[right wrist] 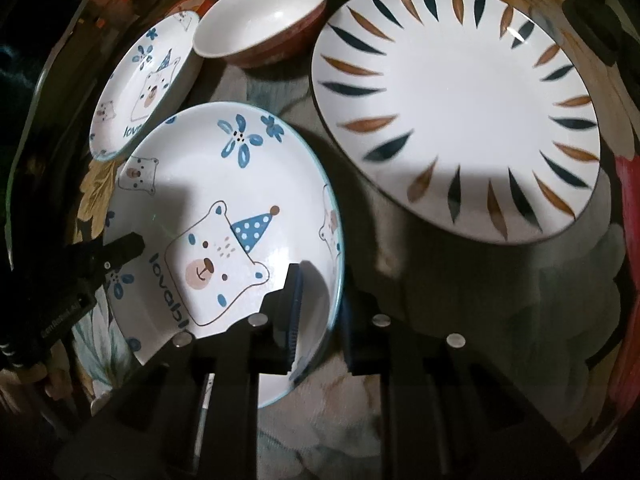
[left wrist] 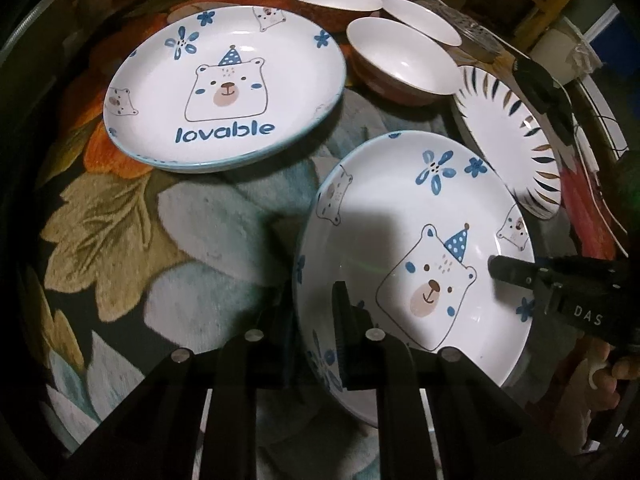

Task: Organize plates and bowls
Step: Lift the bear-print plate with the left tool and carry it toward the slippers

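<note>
You have the near bear plate (left wrist: 416,248) pinched on two opposite rim points: left gripper (left wrist: 316,320) jaws clenched on the rim at its 8 o'clock in the left wrist view, right gripper (right wrist: 316,312) jaws clenched on the rim at its 5 o'clock in the right wrist view. The plate looks tilted, one edge up off the counter (left wrist: 224,208); whether the far edge rests on the cloth cannot be told. The second bear plate (left wrist: 224,88) lies flat at 10 o'clock from the held one, well apart, and appears to sit on another plate beneath it. The striped plate (right wrist: 460,108) lies at 2 o'clock, near; three bowls (left wrist: 404,60) cluster at 12 o'clock beyond. Risks, as judgement: both grips bite only a thin glazed rim, so if your hands drift apart or twist unequally the plate can slide out of one pair of jaws and swing from the other. Uneven lift would steepen the tilt and invite the same slip. On the way to the second bear plate, a low carry could clip its rim or the nearest bowl. Setting down off-centre would leave the stack rocking. Releasing one side before the other drops an edge hard on ceramic.
</note>
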### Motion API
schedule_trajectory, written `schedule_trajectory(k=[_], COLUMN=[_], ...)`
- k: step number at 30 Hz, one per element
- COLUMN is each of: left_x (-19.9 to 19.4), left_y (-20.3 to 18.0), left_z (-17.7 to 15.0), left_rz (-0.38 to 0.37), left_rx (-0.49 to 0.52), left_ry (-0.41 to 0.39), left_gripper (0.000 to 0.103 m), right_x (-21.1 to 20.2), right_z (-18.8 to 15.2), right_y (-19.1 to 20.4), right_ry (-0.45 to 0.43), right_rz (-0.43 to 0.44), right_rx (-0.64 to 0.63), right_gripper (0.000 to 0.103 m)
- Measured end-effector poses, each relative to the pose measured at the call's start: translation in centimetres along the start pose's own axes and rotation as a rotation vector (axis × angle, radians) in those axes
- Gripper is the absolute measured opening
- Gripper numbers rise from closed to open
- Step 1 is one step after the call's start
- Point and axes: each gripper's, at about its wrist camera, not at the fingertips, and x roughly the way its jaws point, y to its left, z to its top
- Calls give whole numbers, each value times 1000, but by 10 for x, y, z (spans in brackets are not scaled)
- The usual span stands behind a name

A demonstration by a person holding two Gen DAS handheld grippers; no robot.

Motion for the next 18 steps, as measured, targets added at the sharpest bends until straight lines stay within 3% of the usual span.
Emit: schedule_trajectory(k=[11,18], left_x=[-37,-34], left_y=[-31,-79], left_z=[-2,18], left_rz=[-56,-79], left_rx=[35,92], left_ry=[-43,-60], left_gripper=[15,15], right_x=[-41,-65], right_z=[-22,-21], right_y=[-19,-50], right_ry=[-38,-67], right_rz=[4,-14], right_rx=[11,74], right_gripper=[17,17])
